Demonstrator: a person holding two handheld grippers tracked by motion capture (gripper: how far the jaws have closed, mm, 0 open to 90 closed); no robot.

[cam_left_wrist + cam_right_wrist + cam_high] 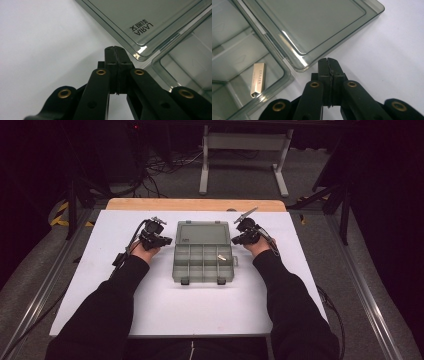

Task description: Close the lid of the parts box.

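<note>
Your left gripper point(159, 240) and right gripper point(241, 238), both closed and empty, flank the open box point(204, 261) at its hinge line, the lid point(202, 232) lying flat beyond, its corners just ahead of each tip on the table point(100, 270)

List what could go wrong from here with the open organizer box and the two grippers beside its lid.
1. Both the left gripper and the right gripper are shut, with their jaws at the corners of the flat-lying lid; shut tips may slip under or off its thin edge.
2. Uneven lifting could twist the lid or shove the box across the white table.
3. A jolt might bounce the small metal USB stick out of its compartment.
</note>
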